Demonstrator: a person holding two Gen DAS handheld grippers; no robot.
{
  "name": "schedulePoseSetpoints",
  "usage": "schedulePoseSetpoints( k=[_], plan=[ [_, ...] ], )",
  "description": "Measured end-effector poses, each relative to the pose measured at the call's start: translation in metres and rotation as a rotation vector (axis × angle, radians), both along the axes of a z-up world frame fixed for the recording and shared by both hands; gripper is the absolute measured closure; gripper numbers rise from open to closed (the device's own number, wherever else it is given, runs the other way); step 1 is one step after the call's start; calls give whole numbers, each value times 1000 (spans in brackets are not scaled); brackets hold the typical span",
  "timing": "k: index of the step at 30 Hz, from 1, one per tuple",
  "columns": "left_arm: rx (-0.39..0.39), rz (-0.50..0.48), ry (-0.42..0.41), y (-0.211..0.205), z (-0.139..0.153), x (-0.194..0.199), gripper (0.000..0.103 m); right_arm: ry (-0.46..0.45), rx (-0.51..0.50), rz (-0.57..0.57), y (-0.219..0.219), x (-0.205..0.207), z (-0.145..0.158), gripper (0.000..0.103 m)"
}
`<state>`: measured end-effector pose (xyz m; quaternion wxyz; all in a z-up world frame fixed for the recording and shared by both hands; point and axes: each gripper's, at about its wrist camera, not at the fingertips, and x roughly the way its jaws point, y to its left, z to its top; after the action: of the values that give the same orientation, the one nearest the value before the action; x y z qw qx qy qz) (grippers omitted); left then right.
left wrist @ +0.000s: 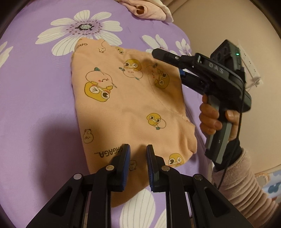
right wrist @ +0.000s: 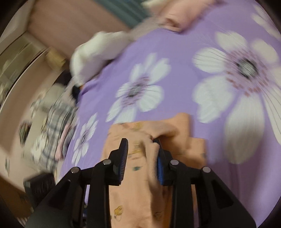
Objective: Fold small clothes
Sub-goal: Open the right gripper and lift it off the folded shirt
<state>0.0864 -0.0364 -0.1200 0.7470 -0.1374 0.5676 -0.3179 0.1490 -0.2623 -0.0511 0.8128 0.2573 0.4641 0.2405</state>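
Folding in progress on the bed (left wrist: pixel 35 98), purple sheet with big white flowers used as the flat work surface. Peach garment (left wrist: pixel 123 108) lying roughly centred on it, already doubled into a compact rectangle, layered edge and a stitched seam visible toward the right side; likely one more fold or a final tidy left. Left hand-held gripper (left wrist: pixel 137 166) hovering over the near hem, jaws narrow with a small gap, pads not pressing on any cloth seen between them; probably staged there to pin or pick that edge. Right hand-held gripper (right wrist: pixel 141 157) at the far right edge of the garment, jaws partly apart, a raised ridge of peach fabric bunched between them and touching the right pad (right wrist: pixel 160 166); clamped or not, cannot tell, heavy motion blur in that view. Gripped by a bare hand (left wrist: pixel 210 117) with a fuzzy pink sleeve (left wrist: pixel 245 184) behind. Fabric looks soft, thickish knit, printed with yellow cartoon ducks, pale blob characters and "GAGAGA" lettering; minor wrinkling, corners fairly square. Pink clothes pile (left wrist: pixel 149 10) sitting at the far end of the bed, well apart, presumably waiting or done.
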Motion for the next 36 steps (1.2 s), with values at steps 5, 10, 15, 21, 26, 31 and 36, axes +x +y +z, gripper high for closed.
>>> schedulePoseSetpoints(
  k=[5,10,15,21,26,31,36],
  plan=[
    [-8,3,5,3,0,0,88,-26,-173,70,21,4,-1,73],
    [-3,1,8,3,-1,3,88,-3,-160,11,7,26,-11,73],
    [-2,2,14,2,-1,7,88,-89,-23,-94,-14,33,4,66],
    [13,2,6,-3,-1,7,88,-108,-12,-184,-40,19,27,65],
    [37,7,-9,-7,3,4,88,-88,-271,-51,-9,-26,34,71],
    [76,7,-32,-12,7,1,88,-128,-312,44,2,-81,35,72],
    [106,1,-56,-17,8,-1,88,-131,-533,168,30,-120,21,77]
  ],
)
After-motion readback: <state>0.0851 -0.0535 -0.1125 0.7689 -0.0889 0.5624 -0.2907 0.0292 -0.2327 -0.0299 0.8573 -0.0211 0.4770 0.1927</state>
